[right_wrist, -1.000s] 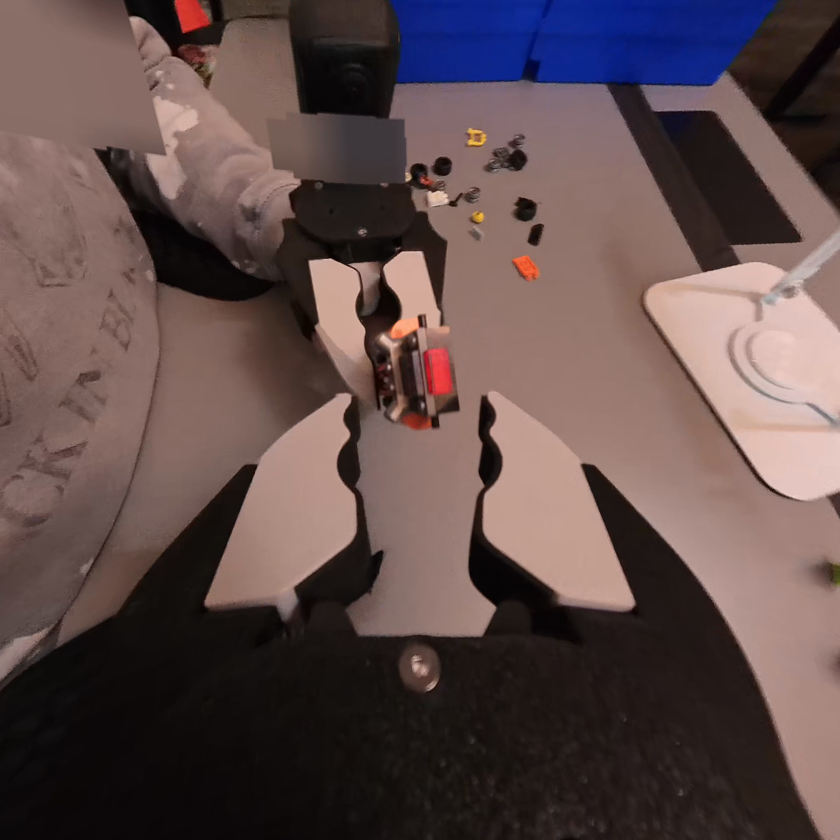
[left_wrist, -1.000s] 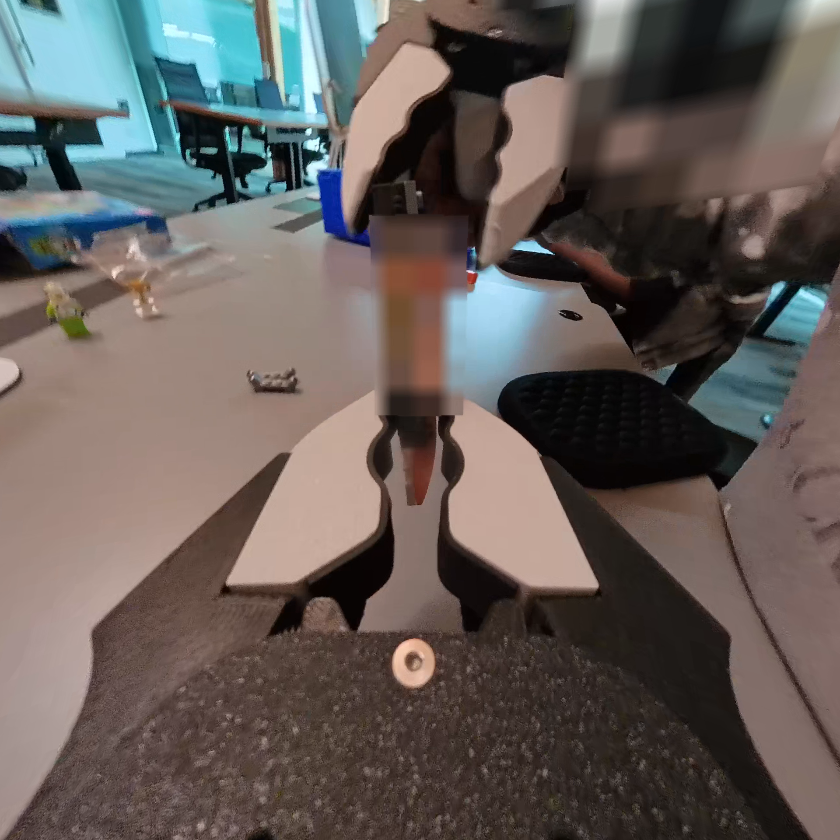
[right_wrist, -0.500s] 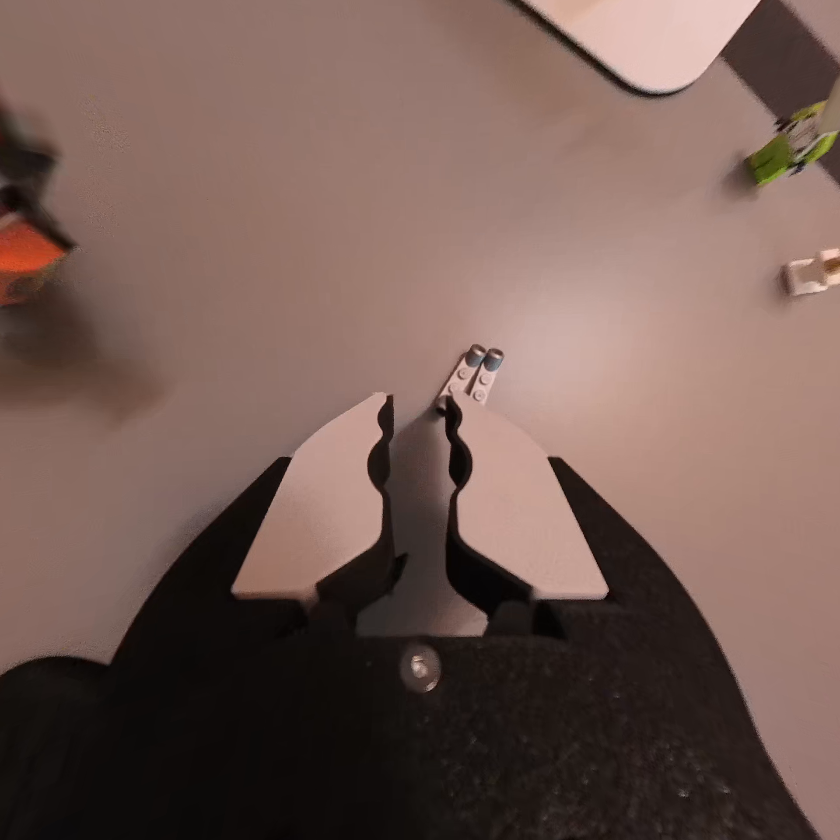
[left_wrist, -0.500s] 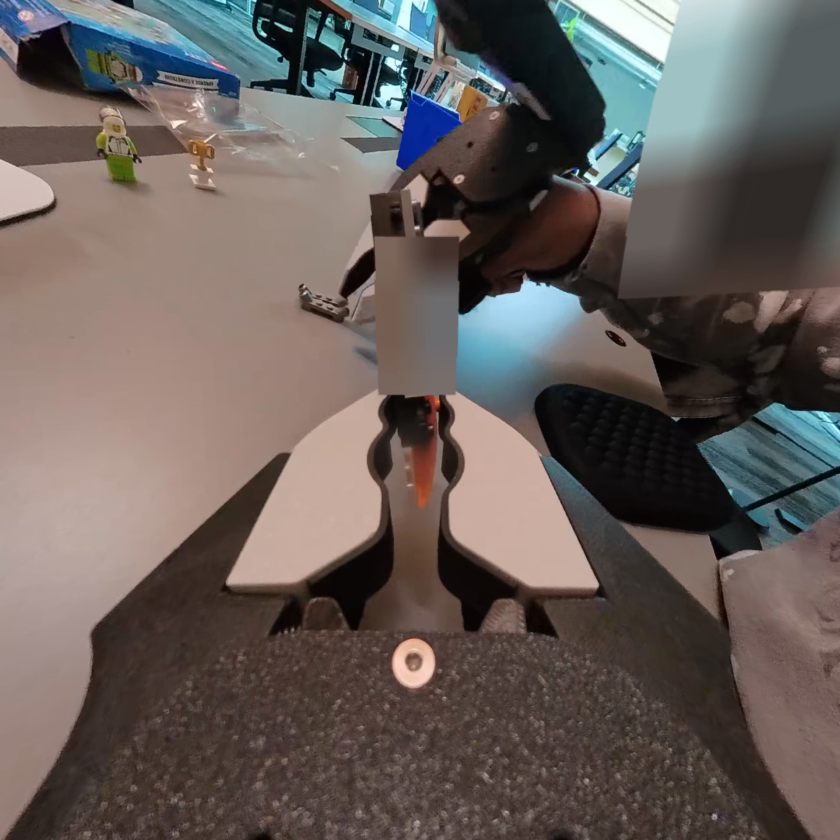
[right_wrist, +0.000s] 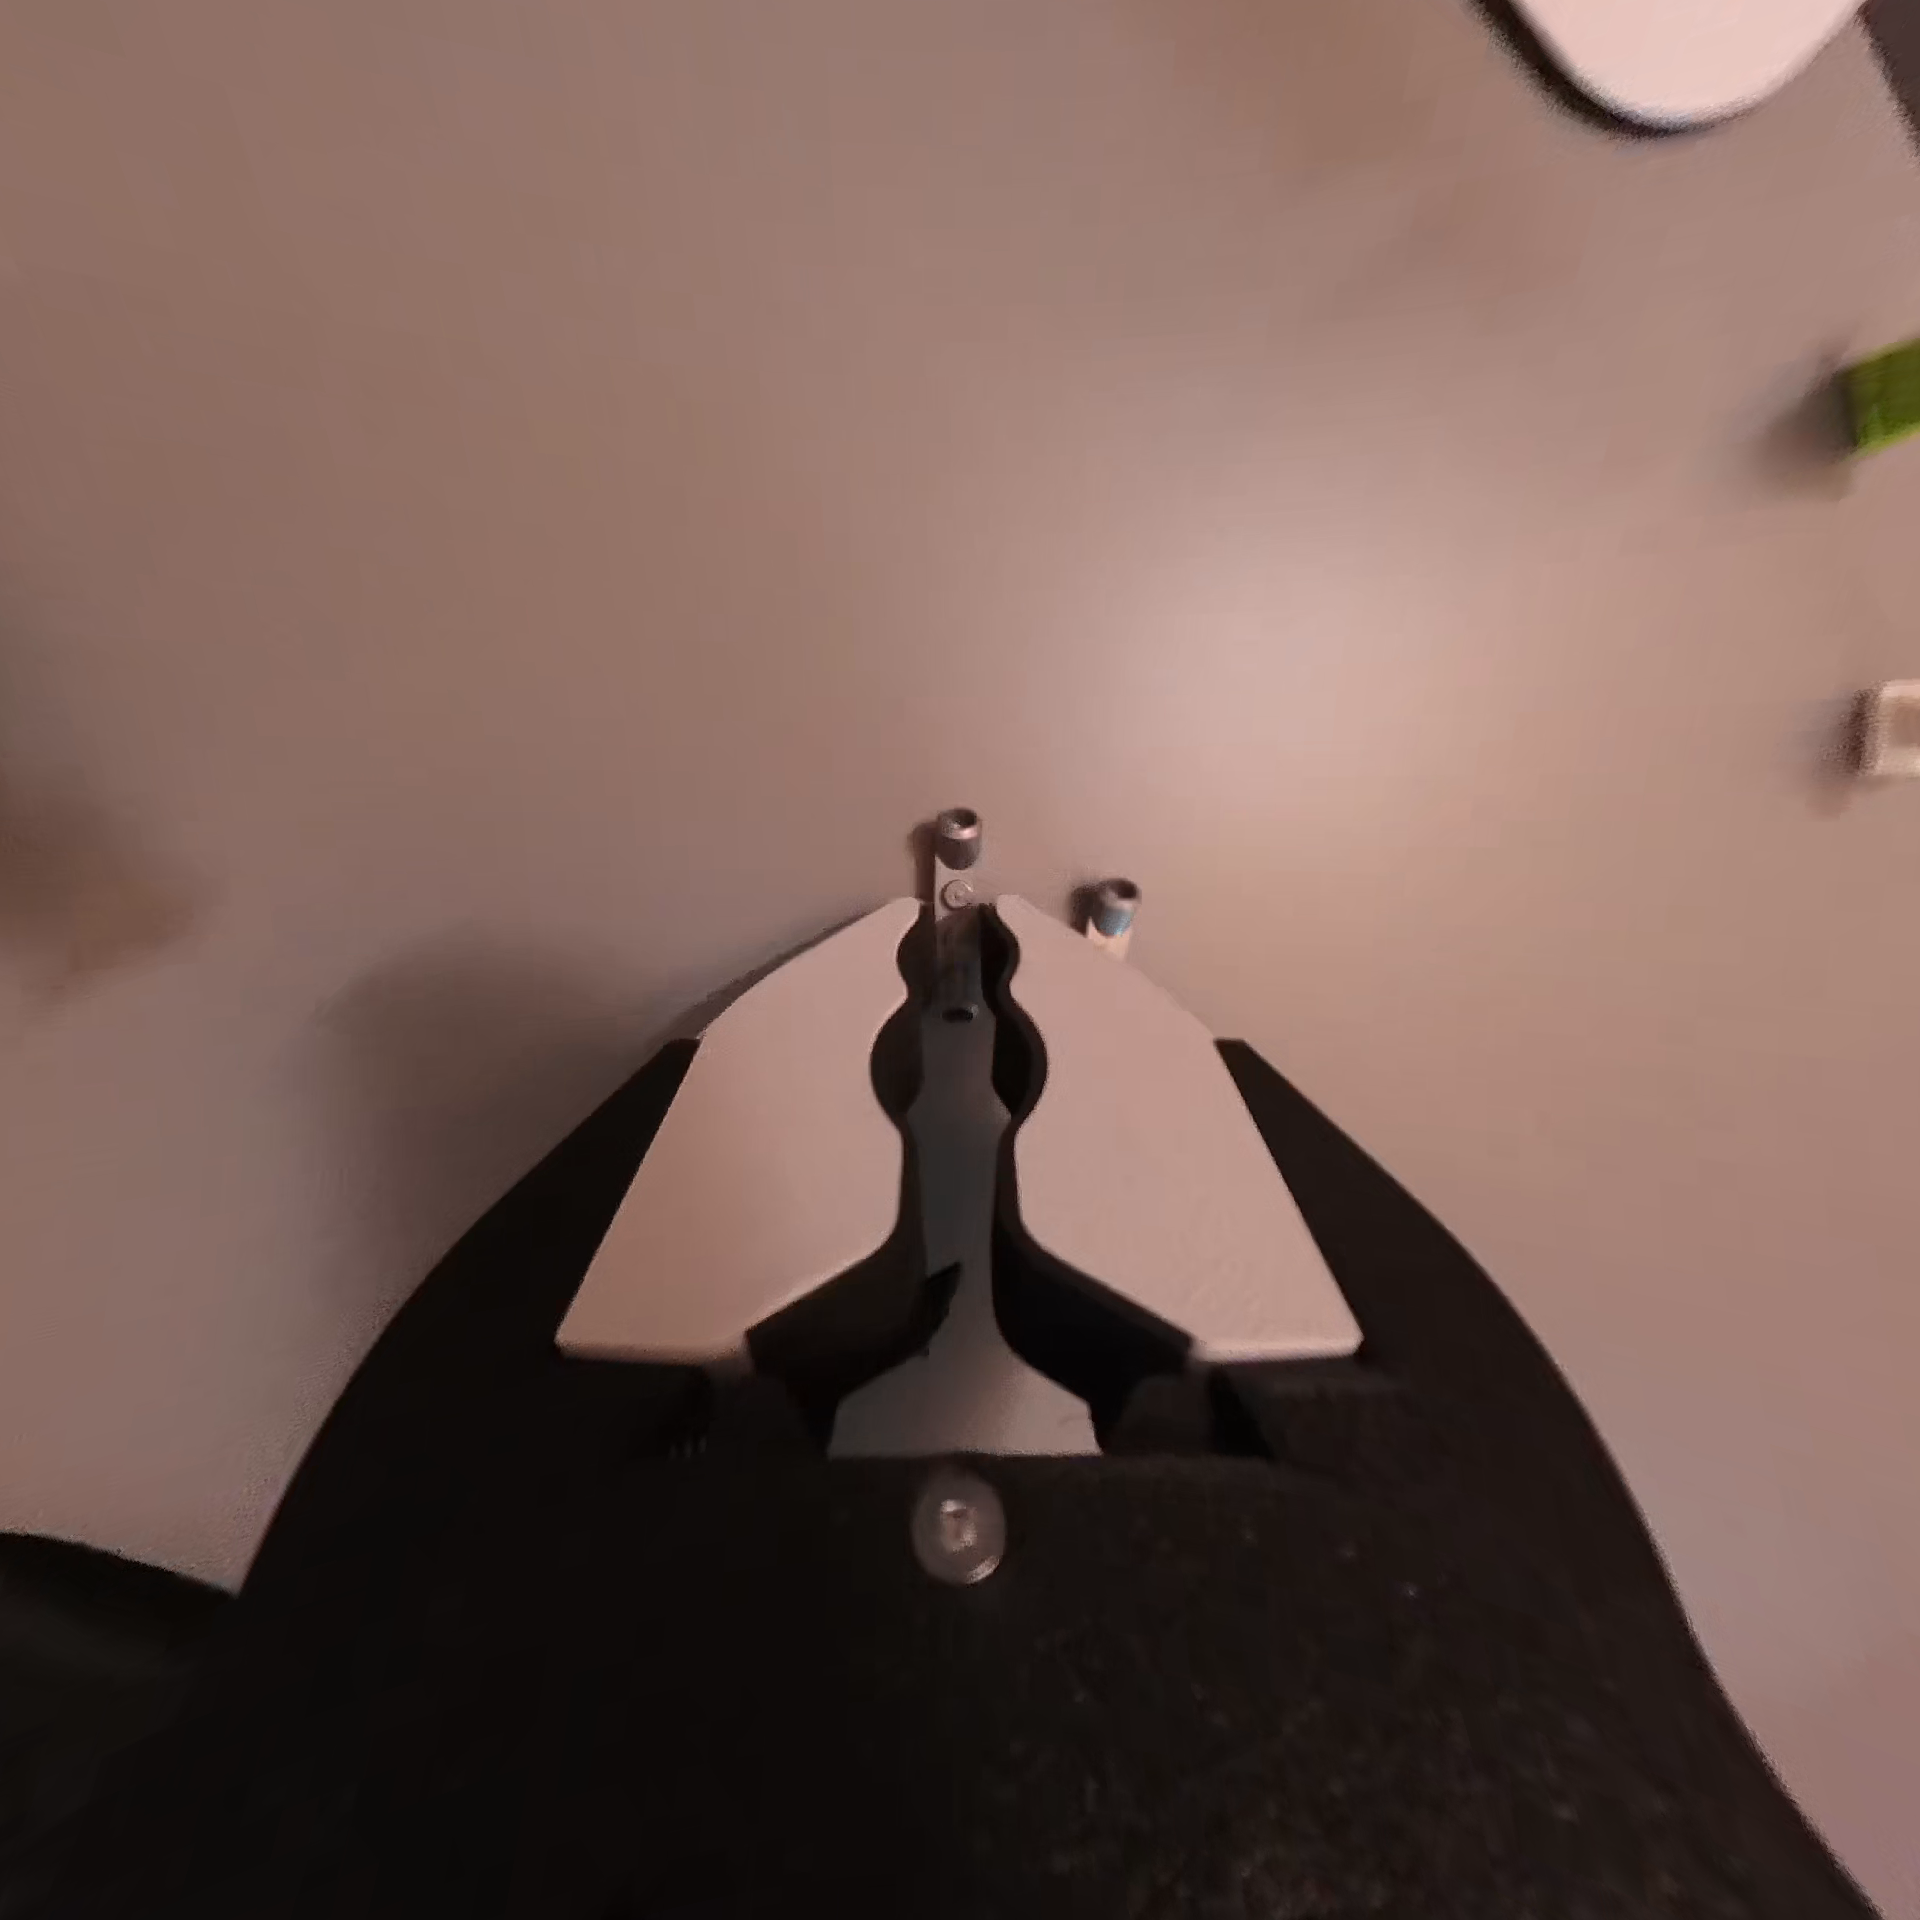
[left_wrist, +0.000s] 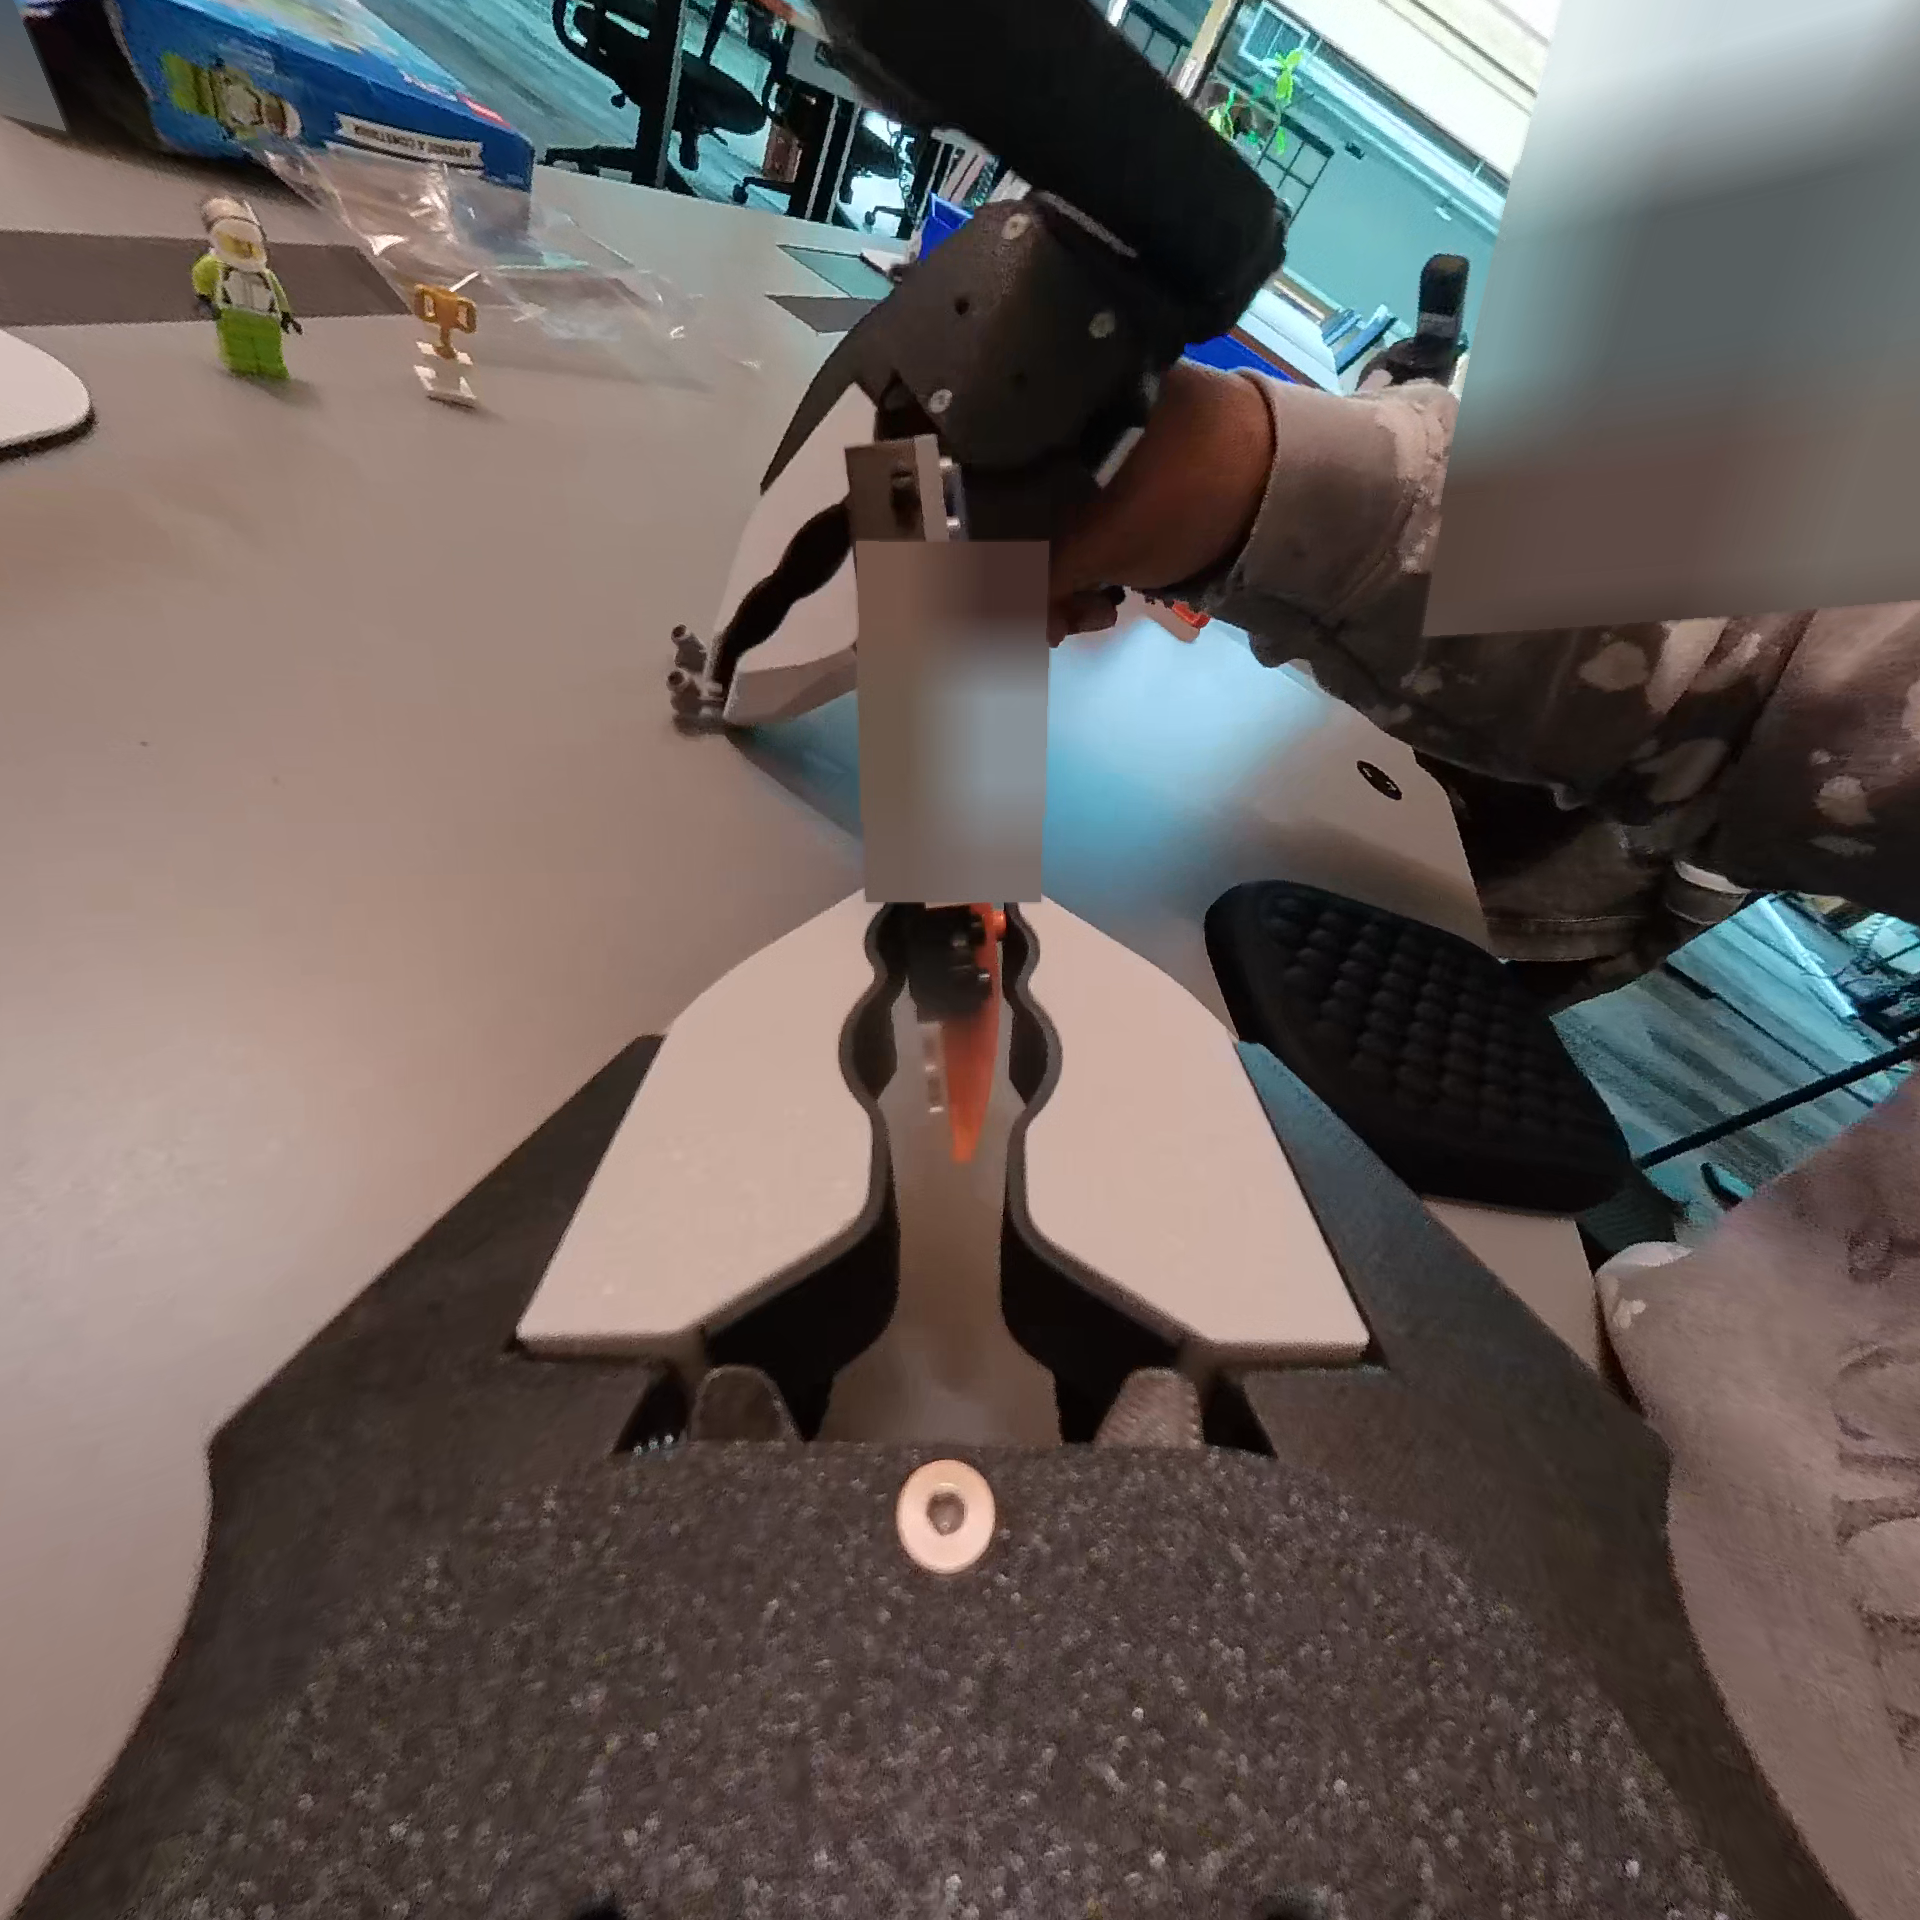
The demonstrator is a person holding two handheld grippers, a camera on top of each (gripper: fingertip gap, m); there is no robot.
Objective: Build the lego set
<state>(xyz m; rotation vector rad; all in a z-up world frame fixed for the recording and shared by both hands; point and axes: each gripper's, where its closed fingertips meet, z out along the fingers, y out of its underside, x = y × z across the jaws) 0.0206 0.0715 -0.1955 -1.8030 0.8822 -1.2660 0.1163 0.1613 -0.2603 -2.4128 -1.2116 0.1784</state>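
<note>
Closure of right gripper (right_wrist: pixel 954 906) on grey plate (right_wrist: pixel 948 914) at the table (right_wrist: pixel 520 520), previously open beside it; pickup judged begun. Orange-black assembly (left_wrist: pixel 961 1023) stays clamped upright in left gripper (left_wrist: pixel 954 935).

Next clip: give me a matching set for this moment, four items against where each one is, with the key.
1. orange-and-black lego assembly
2. small grey lego piece
3. minifigure
4. gold trophy

A. standing beside the clear bag
B. at the right gripper's tips, on the table
C. clamped in the left gripper
D. upright near the blue box

Pairs: 1-C, 2-B, 3-D, 4-A
</note>
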